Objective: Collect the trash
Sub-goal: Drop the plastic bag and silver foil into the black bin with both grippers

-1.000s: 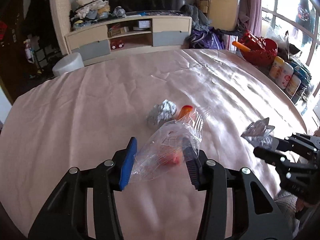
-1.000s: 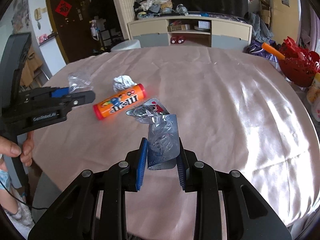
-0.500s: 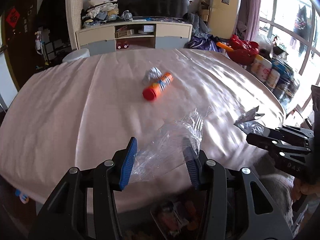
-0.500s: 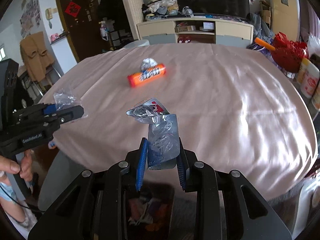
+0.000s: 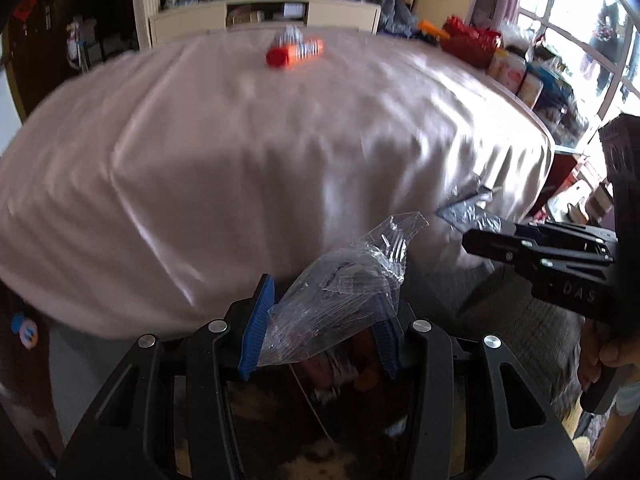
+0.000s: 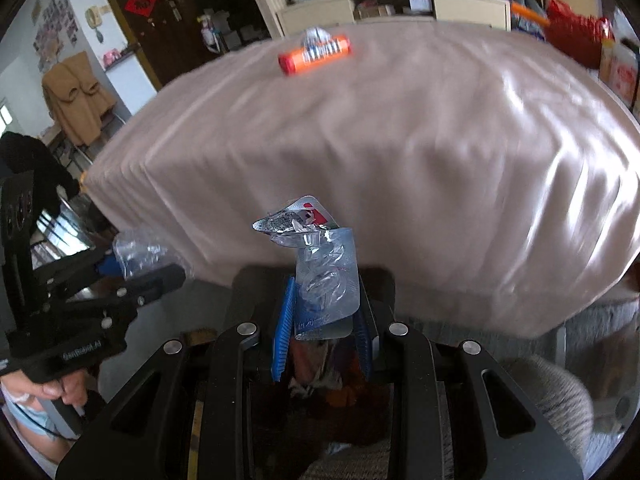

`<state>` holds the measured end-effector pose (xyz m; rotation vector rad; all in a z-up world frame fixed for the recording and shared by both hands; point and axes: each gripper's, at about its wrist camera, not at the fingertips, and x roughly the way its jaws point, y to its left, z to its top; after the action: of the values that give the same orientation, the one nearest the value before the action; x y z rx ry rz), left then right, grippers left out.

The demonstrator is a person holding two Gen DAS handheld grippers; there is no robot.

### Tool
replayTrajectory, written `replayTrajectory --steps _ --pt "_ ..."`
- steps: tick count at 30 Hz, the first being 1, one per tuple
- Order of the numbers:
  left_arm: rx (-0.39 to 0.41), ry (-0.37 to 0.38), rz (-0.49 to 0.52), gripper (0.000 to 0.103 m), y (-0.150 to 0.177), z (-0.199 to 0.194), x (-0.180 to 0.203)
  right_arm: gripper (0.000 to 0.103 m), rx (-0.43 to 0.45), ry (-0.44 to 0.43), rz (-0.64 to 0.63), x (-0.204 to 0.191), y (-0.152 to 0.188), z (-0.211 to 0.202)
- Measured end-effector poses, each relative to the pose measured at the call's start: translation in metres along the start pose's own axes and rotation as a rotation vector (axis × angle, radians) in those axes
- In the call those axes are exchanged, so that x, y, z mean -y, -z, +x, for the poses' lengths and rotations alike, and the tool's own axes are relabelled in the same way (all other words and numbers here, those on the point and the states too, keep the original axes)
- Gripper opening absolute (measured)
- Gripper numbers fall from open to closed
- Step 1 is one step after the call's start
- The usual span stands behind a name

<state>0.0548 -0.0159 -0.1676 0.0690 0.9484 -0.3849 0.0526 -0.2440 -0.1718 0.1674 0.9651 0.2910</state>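
Your left gripper (image 5: 320, 324) is clenched on a clear plastic bag (image 5: 340, 292), its blue pads (image 5: 256, 324) pinching the lower end while the crinkled, see-through film fans up toward one o'clock and ends in a ragged, twisted tip. The bag looks thin, glossy and creased, with the dark floor showing through it. Your right gripper (image 6: 322, 328) is clamped on a spent blister pack (image 6: 326, 280): a clear, dimpled plastic sheet standing upright between the blue pads, its top bent over toward eleven o'clock, where torn silver foil with a patch of red print curls away. In the left wrist view that same pack (image 5: 468, 214) juts from the right gripper at about three o'clock, grey and crumpled. Both pieces are held off the table (image 6: 400, 140), in front of its near edge, where the pinkish cloth drapes down. Beneath each gripper, at six o'clock, lies a dark opening with mixed coloured scraps (image 6: 320, 376); it is too blurred to tell what they are. On the far side of the table, at twelve o'clock, an orange tube (image 6: 316, 55) lies on its side, touching a ball of crumpled foil (image 6: 316, 35) behind it.
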Motion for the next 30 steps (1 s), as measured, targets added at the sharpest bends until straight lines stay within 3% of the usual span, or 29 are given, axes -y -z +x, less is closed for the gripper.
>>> replayTrajectory --steps 9,17,20,26,30 --pt "-0.127 0.024 -0.038 0.044 0.048 0.039 0.004 0.029 -0.112 0.006 0.062 0.006 0.028 0.044" --pt "-0.172 0.012 -0.017 0.049 0.055 0.05 0.007 0.031 -0.129 0.009 0.085 0.006 0.025 0.045" --pt "-0.182 0.003 -0.015 0.057 0.058 0.05 0.005 0.05 -0.122 0.02 0.099 0.009 0.027 0.043" --pt "-0.172 -0.032 -0.01 0.083 0.051 0.044 0.002 0.067 -0.09 0.042 0.12 0.02 0.022 0.033" --pt "-0.149 -0.062 -0.016 0.09 0.046 0.034 -0.003 0.076 -0.073 0.049 0.133 0.025 0.019 0.026"
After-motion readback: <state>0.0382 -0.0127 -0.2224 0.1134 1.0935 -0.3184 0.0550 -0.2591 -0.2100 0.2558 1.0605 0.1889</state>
